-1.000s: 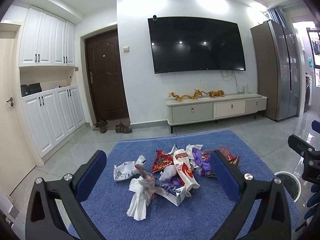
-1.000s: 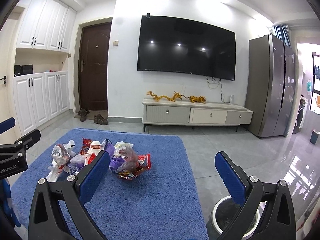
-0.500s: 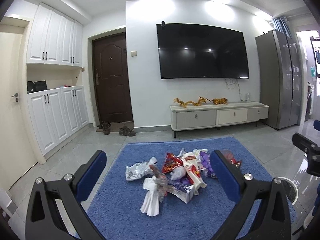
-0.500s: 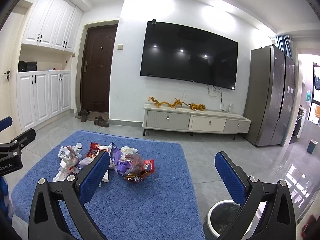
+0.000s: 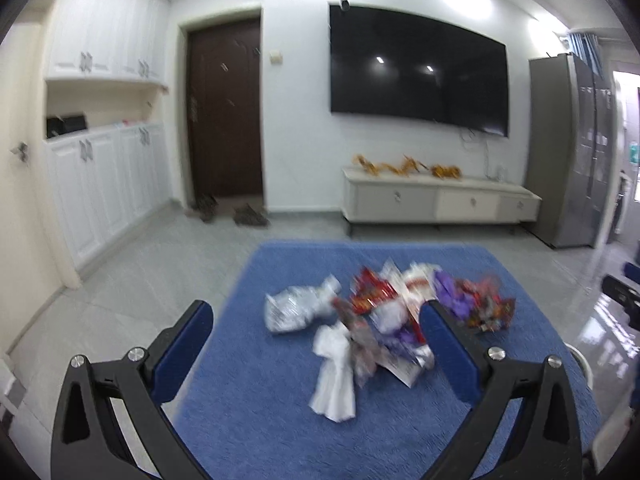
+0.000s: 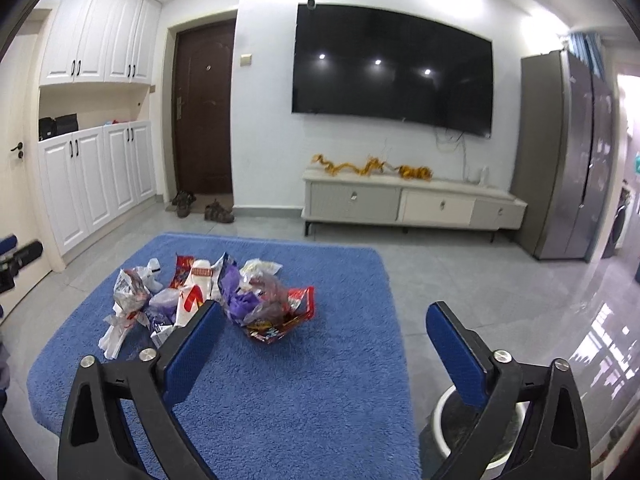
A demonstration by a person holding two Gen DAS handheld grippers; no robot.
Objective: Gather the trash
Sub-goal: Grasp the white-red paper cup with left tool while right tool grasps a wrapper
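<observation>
A pile of trash (image 5: 384, 320) lies on a blue rug (image 5: 260, 420): crumpled white paper (image 5: 334, 376), a silver wrapper (image 5: 298, 310), red and purple snack bags. The pile also shows in the right wrist view (image 6: 208, 300). My left gripper (image 5: 316, 344) is open and empty, held above the rug just short of the pile. My right gripper (image 6: 324, 344) is open and empty, to the right of the pile, with a red snack bag (image 6: 280, 316) just ahead of its left finger. A white-rimmed bin (image 6: 476, 428) stands on the floor under its right finger.
The rug (image 6: 300, 380) lies on grey tile floor (image 6: 500, 288). A TV cabinet (image 6: 412, 208) and wall TV stand at the back, a fridge (image 6: 568, 160) at right, white cupboards (image 6: 92, 184) at left. Shoes (image 6: 218, 212) sit by the door. The left view is blurred.
Both grippers have swung and lifted, so the pile has shifted right in the left view and the room sits lower in both views. Both jaws stay open.
</observation>
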